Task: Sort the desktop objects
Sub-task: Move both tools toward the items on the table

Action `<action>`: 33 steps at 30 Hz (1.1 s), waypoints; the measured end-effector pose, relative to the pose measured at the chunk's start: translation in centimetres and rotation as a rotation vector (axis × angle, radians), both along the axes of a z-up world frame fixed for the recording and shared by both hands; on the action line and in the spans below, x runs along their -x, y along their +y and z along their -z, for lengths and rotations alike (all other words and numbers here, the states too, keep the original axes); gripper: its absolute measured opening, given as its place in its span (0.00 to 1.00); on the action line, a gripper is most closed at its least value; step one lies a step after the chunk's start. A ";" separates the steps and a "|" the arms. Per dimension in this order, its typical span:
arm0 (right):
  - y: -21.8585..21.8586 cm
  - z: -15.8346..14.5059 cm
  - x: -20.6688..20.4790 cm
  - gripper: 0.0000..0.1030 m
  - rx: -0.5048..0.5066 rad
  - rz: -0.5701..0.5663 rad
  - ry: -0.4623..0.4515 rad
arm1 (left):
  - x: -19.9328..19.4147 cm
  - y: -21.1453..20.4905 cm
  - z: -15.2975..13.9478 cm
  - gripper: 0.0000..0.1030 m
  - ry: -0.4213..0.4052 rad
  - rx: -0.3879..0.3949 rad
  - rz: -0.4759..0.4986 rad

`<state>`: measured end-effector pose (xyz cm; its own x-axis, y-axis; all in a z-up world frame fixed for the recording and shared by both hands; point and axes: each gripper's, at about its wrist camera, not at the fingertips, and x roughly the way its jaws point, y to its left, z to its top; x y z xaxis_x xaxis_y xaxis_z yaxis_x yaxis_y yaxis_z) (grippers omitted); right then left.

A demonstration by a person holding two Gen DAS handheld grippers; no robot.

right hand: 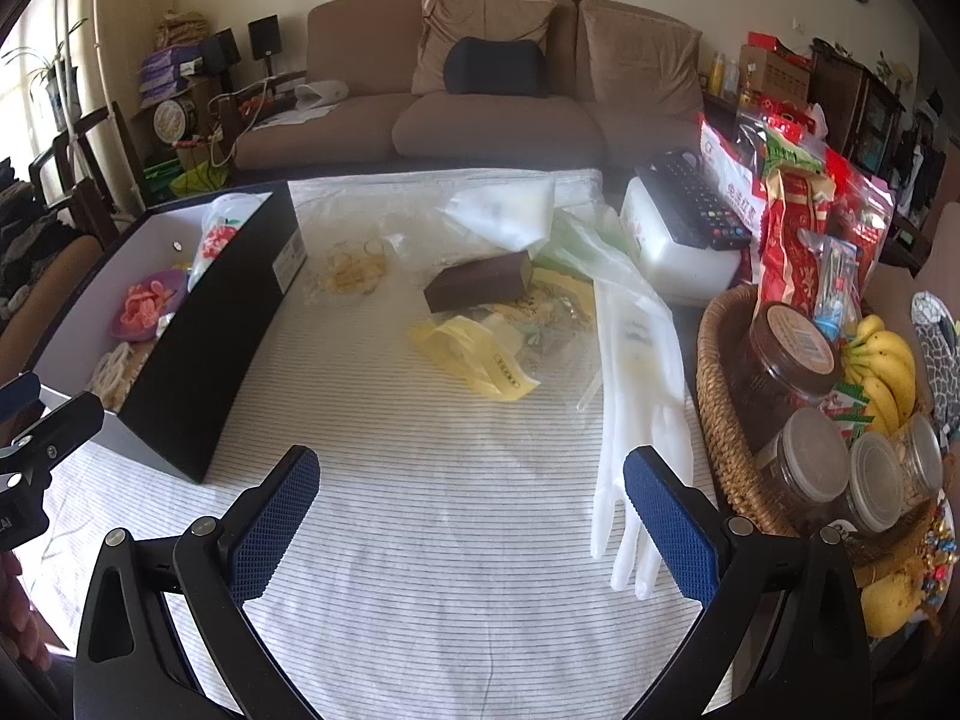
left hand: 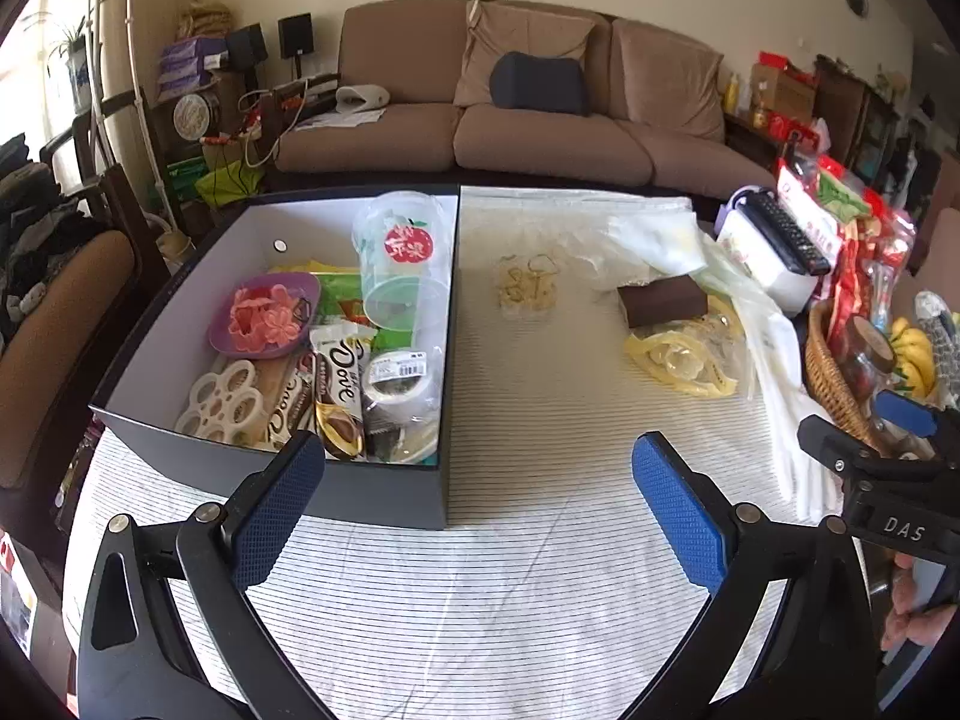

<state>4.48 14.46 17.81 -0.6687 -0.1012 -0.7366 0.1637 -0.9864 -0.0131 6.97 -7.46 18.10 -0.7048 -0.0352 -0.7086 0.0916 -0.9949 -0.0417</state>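
Note:
A dark box [left hand: 384, 492] with a white inside stands on the striped cloth at the left; it holds a purple bowl [left hand: 264, 315] of pink clips, Dove bars [left hand: 342, 384], a tape roll [left hand: 393, 378] and clear cups [left hand: 399, 252]. On the cloth lie a brown block [right hand: 477, 288], a yellow bag [right hand: 474, 354], a small bag of rings [right hand: 354, 270] and a white glove [right hand: 636, 396]. My left gripper [left hand: 480, 510] hovers open in front of the box corner. My right gripper [right hand: 471, 522] hangs open over bare cloth, its right finger [right hand: 672, 525] beside the glove's fingertips.
A wicker basket [right hand: 717, 396] with jars, bananas and snack bags fills the right edge. A white container [right hand: 678, 246] with a remote on top stands behind it. Crumpled clear plastic bags [right hand: 510, 216] lie at the back. A brown sofa [right hand: 498, 114] is beyond the table.

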 end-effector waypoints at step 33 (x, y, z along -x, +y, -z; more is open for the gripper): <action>6.5 -4.2 2.9 1.00 0.062 0.062 0.015 | 5.4 5.8 -2.3 1.00 0.016 0.017 0.125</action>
